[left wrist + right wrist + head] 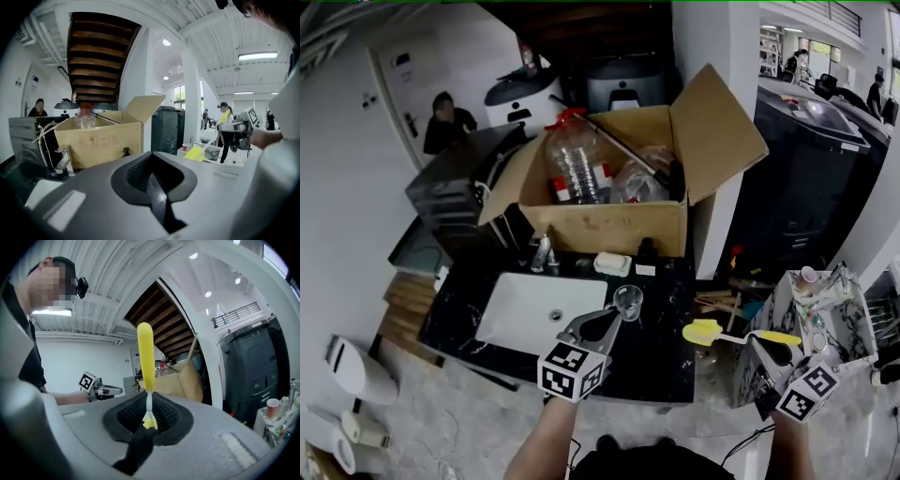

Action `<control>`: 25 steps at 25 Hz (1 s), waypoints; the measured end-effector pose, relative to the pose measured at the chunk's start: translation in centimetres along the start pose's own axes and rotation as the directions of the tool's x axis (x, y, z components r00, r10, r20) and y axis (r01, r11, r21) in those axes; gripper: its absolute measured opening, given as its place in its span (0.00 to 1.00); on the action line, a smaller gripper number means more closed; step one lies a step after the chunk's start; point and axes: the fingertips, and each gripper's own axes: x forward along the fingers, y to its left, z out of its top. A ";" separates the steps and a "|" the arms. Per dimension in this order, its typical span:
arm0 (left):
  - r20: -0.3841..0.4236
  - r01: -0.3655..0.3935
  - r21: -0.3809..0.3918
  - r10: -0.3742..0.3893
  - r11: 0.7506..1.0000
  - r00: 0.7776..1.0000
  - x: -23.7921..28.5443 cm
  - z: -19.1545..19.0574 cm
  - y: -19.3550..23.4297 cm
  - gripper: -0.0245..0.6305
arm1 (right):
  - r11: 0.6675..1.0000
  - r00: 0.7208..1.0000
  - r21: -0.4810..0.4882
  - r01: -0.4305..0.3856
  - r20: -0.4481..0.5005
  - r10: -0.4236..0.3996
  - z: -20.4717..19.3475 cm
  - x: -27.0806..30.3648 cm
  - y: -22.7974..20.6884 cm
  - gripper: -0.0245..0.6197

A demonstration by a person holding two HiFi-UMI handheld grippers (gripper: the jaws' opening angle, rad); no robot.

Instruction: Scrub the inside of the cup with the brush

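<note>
A clear glass cup (628,301) stands over the black counter (670,361), right of the white sink (530,314). In the head view my left gripper (614,317) has its tip right at the cup. In the left gripper view that gripper (152,174) is shut with nothing visible between its jaws, and the cup is hidden. My right gripper (775,343) is shut on the handle of a yellow brush (705,331), whose head points left toward the cup. In the right gripper view the brush (145,357) stands straight out of the shut gripper (149,420).
An open cardboard box (609,225) with a plastic bottle (575,164) stands behind the sink, next to a faucet (542,251) and a small white block (612,264). Black bins (806,178) and a cluttered side table (825,300) stand at the right. A person (445,120) sits far back left.
</note>
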 end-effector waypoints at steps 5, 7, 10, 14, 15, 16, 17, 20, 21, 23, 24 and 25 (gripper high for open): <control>0.013 -0.016 -0.005 0.016 1.000 1.000 -1.6 0.8 2.4 0.06 | 0.999 0.998 -0.001 -0.051 0.036 0.051 1.2 4.4 2.6 0.10; 0.004 -0.029 -0.010 0.029 1.000 1.000 -2.1 0.2 3.5 0.06 | 0.997 0.997 -0.003 -0.077 0.027 0.077 1.2 5.6 3.5 0.10; 0.005 -0.054 -0.017 0.054 0.998 0.999 -2.9 0.0 4.9 0.06 | 0.994 0.994 -0.016 -0.104 0.012 0.104 1.4 7.1 4.5 0.10; 0.000 -0.063 -0.021 0.063 0.998 0.998 -3.6 -0.9 5.4 0.06 | 0.993 0.993 -0.038 -0.115 0.026 0.116 2.1 8.0 5.3 0.10; 0.000 -0.065 -0.022 0.065 0.998 0.998 -3.7 -1.0 5.5 0.06 | 0.992 0.993 -0.044 -0.114 0.030 0.116 2.2 8.2 5.4 0.10; 0.003 -0.067 -0.021 0.067 0.998 0.998 -3.7 -1.0 5.5 0.06 | 0.992 0.993 -0.049 -0.113 0.033 0.115 2.3 8.3 5.4 0.10; 0.007 -0.070 -0.020 0.070 0.997 0.998 -3.7 -1.0 5.5 0.06 | 0.993 0.993 -0.051 -0.111 0.037 0.113 2.4 8.3 5.5 0.10; 0.024 -0.080 -0.018 0.081 0.997 0.996 -4.0 -0.5 5.7 0.06 | 0.993 0.992 -0.048 -0.104 0.061 0.107 2.8 8.4 5.6 0.10; 0.028 -0.083 -0.020 0.084 0.996 0.996 -4.1 -0.3 5.8 0.06 | 0.994 0.992 -0.046 -0.104 0.073 0.107 3.0 8.4 5.7 0.10; 0.034 -0.087 -0.024 0.087 0.996 0.996 -4.1 0.1 5.9 0.06 | 0.993 0.989 -0.050 -0.108 0.095 0.113 3.5 8.5 6.1 0.10; 0.037 -0.087 -0.024 0.088 0.996 0.995 -4.1 0.2 5.8 0.06 | 0.992 0.988 -0.061 -0.112 0.097 0.118 3.6 8.5 6.4 0.10; 0.039 -0.087 -0.022 0.088 0.996 0.995 -4.1 0.4 5.7 0.06 | 0.990 0.988 -0.078 -0.116 0.089 0.122 3.5 8.6 6.7 0.10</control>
